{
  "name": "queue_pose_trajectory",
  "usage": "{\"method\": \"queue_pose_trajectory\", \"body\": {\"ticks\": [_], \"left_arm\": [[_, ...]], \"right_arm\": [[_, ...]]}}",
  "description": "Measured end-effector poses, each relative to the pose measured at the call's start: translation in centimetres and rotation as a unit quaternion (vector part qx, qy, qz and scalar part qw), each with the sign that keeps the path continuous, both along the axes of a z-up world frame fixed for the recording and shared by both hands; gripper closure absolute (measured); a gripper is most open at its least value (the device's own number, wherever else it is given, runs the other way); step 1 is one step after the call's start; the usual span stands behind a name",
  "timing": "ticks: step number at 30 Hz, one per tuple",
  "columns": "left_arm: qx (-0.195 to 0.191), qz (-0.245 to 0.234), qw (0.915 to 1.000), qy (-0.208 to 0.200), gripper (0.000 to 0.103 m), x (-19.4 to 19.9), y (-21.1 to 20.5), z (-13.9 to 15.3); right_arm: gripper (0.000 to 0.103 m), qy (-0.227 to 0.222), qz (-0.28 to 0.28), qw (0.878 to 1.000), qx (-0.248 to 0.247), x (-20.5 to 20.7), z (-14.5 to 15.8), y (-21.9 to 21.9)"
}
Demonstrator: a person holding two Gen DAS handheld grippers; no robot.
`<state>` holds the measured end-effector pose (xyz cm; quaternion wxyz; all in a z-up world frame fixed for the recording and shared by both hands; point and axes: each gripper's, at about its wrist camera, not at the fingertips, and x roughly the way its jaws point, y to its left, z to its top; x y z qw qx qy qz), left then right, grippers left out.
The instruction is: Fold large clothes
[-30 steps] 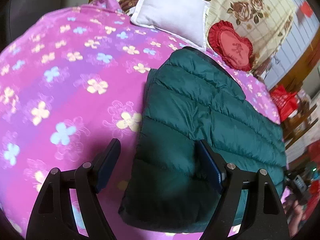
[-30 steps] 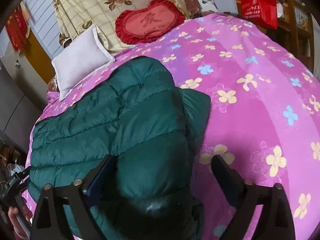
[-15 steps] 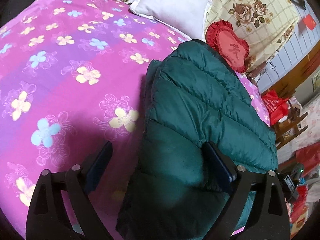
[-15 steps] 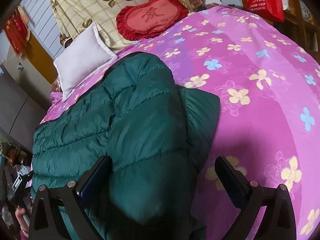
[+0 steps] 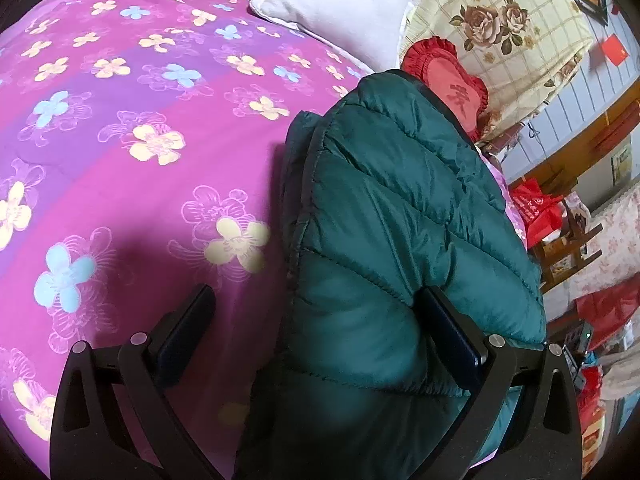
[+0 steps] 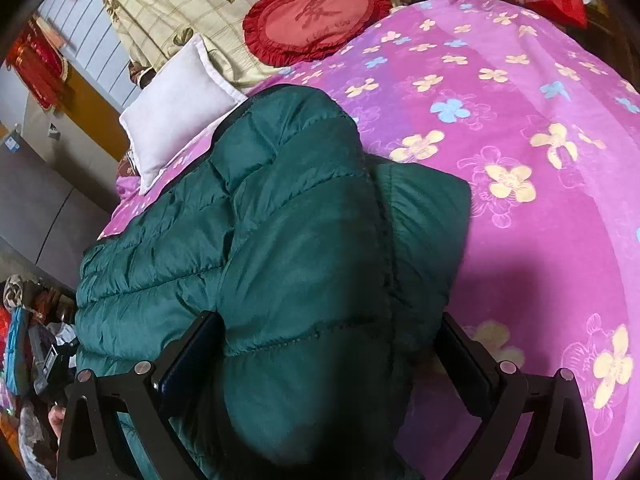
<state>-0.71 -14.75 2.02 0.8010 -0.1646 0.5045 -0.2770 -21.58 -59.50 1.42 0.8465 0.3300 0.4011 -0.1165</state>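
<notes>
A dark green quilted down jacket (image 5: 400,216) lies folded on a pink flowered bedspread (image 5: 120,168). My left gripper (image 5: 316,316) hovers low over the jacket's near left edge with its jaws opening. The jacket's edge is between them; the left finger (image 5: 184,328) is over bare bedspread and the right finger (image 5: 452,332) rests beside the puffy fabric, with no grip. In the right wrist view the jacket (image 6: 280,240) fills the middle. My right gripper (image 6: 326,352) stands wide open, straddling its near right fold. The jacket's near end is hidden in shadow.
A white pillow (image 5: 340,4), a red heart cushion (image 6: 316,16) and a beige rose-print quilt (image 5: 500,28) lie at the head of the bed. A red bag (image 5: 536,208) and wooden shelves stand beyond the bed's edge. Clutter (image 6: 24,344) lies beside the bed.
Both grippers have come down closer to the jacket's near end. The left jaws have spread wider. The jacket now lies flatter, free of both grippers.
</notes>
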Motion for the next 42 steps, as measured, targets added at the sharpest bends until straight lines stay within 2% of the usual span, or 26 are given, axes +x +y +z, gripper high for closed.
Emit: {"method": "queue_pose_trajectory", "body": {"ticks": [6,7,8,10,11,13,15,16,18,21,24,30,33,37,40,41,42], "left_arm": [[-0.025,-0.035,0.999,0.013,0.001,-0.2,-1.0,0.0],[-0.033,-0.052,0.9979,0.018,0.003,-0.4,-1.6,-0.1],[-0.038,-0.063,0.9971,0.022,0.009,-0.5,-1.9,-0.1],[-0.034,-0.066,0.9972,0.012,0.011,-1.0,-2.3,0.1],[-0.036,-0.066,0.9971,0.011,0.014,-1.0,-2.3,0.1],[-0.05,-0.064,0.9965,0.019,0.021,-0.9,-2.0,0.1],[-0.063,-0.059,0.9961,0.019,0.036,-1.0,-1.8,0.4],[-0.066,-0.057,0.9961,0.013,0.04,-1.2,-1.8,0.7],[-0.062,-0.064,0.996,-0.011,0.055,-2.0,-2.0,1.7],[-0.078,-0.074,0.9939,-0.026,0.065,-2.7,-1.8,3.1],[-0.113,-0.078,0.9904,-0.016,0.068,-3.3,-0.8,4.0],[-0.127,-0.086,0.9882,0.014,0.07,-6.6,1.1,5.7],[-0.125,-0.106,0.9865,0.004,0.07,-9.8,2.7,7.4],[-0.115,-0.121,0.9859,0.0,0.07,-14.2,5.4,7.9],[-0.076,-0.108,0.9913,0.003,0.067,-15.8,6.6,6.6],[-0.064,-0.1,0.9929,0.007,0.061,-16.1,6.9,6.0],[-0.056,-0.091,0.9942,0.016,0.053,-16.0,7.0,5.2]], "right_arm": [[0.0,0.01,0.022,1.0,0.001,0.7,0.0,0.2],[0.0,0.012,0.03,0.999,0.004,0.9,0.0,0.3],[0.0,0.013,0.037,0.999,0.005,1.2,0.1,0.5],[0.011,0.01,0.048,0.999,-0.003,1.4,0.4,1.2],[0.014,0.008,0.053,0.999,-0.008,1.5,0.6,1.6],[0.028,0.004,0.059,0.998,-0.014,1.4,1.0,2.0],[0.036,0.001,0.063,0.998,-0.021,1.2,1.5,2.4],[0.042,-0.002,0.063,0.998,-0.024,1.0,1.7,2.6],[0.049,-0.008,0.06,0.998,-0.025,0.6,2.2,2.7],[0.061,-0.029,0.052,0.998,-0.022,-0.5,3.4,3.1],[0.066,-0.05,0.056,0.997,-0.019,-1.6,5.1,3.9],[0.067,-0.078,0.083,0.993,-0.022,-4.5,9.1,7.0],[0.068,-0.094,0.097,0.991,-0.017,-7.3,10.6,8.6],[0.068,-0.093,0.106,0.99,0.0,-10.5,10.2,9.9],[0.066,-0.08,0.093,0.992,0.014,-12.1,8.3,10.2],[0.065,-0.066,0.078,0.995,0.016,-12.4,7.3,10.1],[0.056,-0.047,0.062,0.997,0.007,-12.6,6.4,10.1]]}}
